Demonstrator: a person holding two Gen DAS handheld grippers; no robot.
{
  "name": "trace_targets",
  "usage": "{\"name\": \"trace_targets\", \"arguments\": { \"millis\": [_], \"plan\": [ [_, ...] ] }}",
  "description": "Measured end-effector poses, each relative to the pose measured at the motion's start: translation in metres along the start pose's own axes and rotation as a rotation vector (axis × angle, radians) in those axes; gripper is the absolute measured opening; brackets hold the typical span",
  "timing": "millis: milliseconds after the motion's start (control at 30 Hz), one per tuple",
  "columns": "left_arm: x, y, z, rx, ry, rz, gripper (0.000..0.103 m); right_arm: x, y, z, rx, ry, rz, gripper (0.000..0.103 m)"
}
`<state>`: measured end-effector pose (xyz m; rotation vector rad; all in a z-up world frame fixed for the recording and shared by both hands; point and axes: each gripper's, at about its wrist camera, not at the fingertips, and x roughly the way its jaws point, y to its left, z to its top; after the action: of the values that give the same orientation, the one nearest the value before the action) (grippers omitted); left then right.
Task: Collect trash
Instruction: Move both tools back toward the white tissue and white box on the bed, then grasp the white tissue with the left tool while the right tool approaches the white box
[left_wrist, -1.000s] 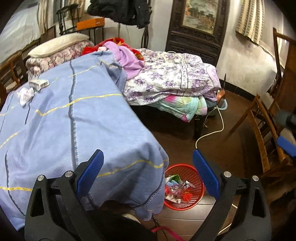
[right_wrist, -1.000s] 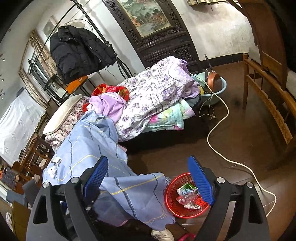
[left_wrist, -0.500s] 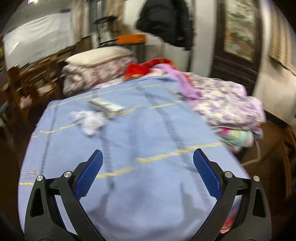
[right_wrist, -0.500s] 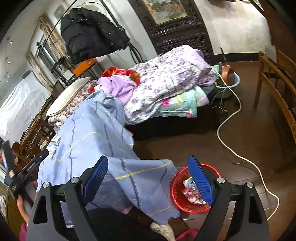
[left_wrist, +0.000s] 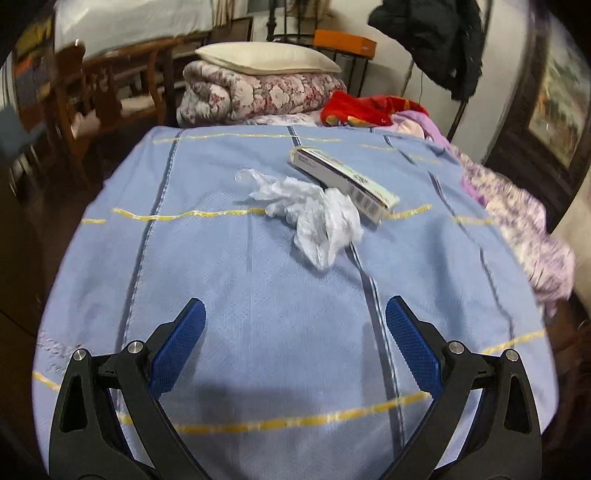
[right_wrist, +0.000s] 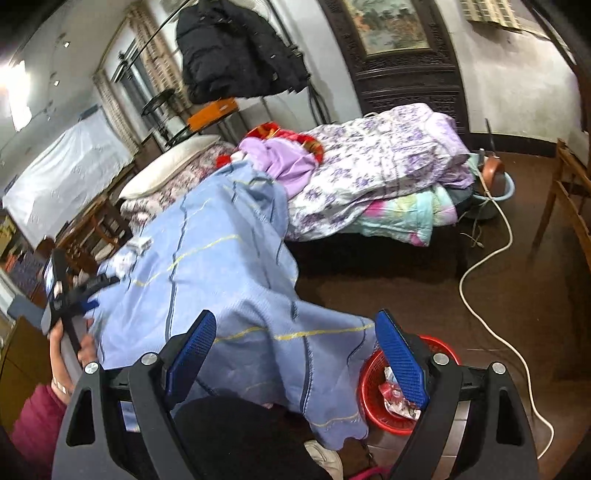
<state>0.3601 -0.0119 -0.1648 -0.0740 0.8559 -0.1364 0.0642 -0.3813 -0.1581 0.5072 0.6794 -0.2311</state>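
Note:
A crumpled white plastic bag (left_wrist: 312, 216) lies on the blue blanket (left_wrist: 229, 288), touching a long white carton (left_wrist: 343, 179) behind it. My left gripper (left_wrist: 295, 339) is open above the blanket, short of the bag, with nothing between its blue pads. In the right wrist view the bag (right_wrist: 120, 263) and carton (right_wrist: 141, 243) show small at the blanket's left side, with the left gripper (right_wrist: 88, 293) in a hand nearby. My right gripper (right_wrist: 295, 354) is open and empty over the blanket's hanging corner. A red basket (right_wrist: 373, 391) holding wrappers stands on the floor.
Folded floral quilts (right_wrist: 388, 173) and a pillow (left_wrist: 266, 59) pile up at the bed's far end. Wooden chairs (left_wrist: 88, 96) stand to the left. A white cable (right_wrist: 491, 258) runs across the brown floor, and a blue basin (right_wrist: 495, 188) sits by the bed's corner.
The left gripper swung left from the red basket and the bed's edge to face across the blanket; bag and carton are now near and centred. The right gripper's view shifted slightly.

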Motion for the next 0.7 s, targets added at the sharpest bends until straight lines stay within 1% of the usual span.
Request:
{"name": "trace_targets", "arguments": {
  "millis": [133,200,300,367,400,433,467,500,533,567,600,633,700],
  "plan": [
    [0.010,0.002,0.017,0.008,-0.030,0.043,0.094,0.003,0.009,-0.004,-0.066,0.006,0.008,0.086],
    [0.018,-0.001,0.025,0.013,-0.031,0.047,0.094,0.005,0.010,-0.006,-0.074,0.013,0.010,0.086],
    [0.031,-0.009,0.038,0.039,-0.035,0.073,0.094,0.011,0.008,-0.007,-0.067,0.034,0.011,0.086],
    [0.041,-0.012,0.044,0.039,-0.014,0.072,0.094,0.013,0.007,-0.008,-0.062,0.043,0.012,0.086],
    [0.043,-0.012,0.045,0.038,-0.005,0.071,0.091,0.015,0.007,-0.008,-0.062,0.044,0.012,0.086],
    [0.042,-0.011,0.044,0.033,-0.013,0.070,0.087,0.015,0.008,-0.008,-0.066,0.042,0.011,0.086],
    [0.040,-0.009,0.044,0.025,-0.020,0.056,0.076,0.015,0.010,-0.009,-0.074,0.039,0.010,0.086],
    [0.041,-0.007,0.044,0.021,-0.017,0.044,0.062,0.015,0.011,-0.010,-0.081,0.037,0.011,0.086],
    [0.041,-0.003,0.041,0.014,-0.002,0.020,0.054,0.015,0.012,-0.010,-0.091,0.034,0.012,0.086],
    [0.041,0.000,0.040,0.009,0.012,-0.005,0.038,0.014,0.015,-0.011,-0.110,0.025,0.011,0.086],
    [0.039,0.003,0.036,0.011,0.023,-0.025,0.031,0.013,0.017,-0.011,-0.119,0.017,0.010,0.086],
    [0.033,0.004,0.032,0.027,0.022,-0.026,0.029,0.011,0.018,-0.012,-0.128,0.006,0.010,0.086],
    [0.023,0.010,0.023,0.070,0.013,-0.003,0.029,0.005,0.022,-0.012,-0.149,-0.022,0.019,0.086]
  ]
}}
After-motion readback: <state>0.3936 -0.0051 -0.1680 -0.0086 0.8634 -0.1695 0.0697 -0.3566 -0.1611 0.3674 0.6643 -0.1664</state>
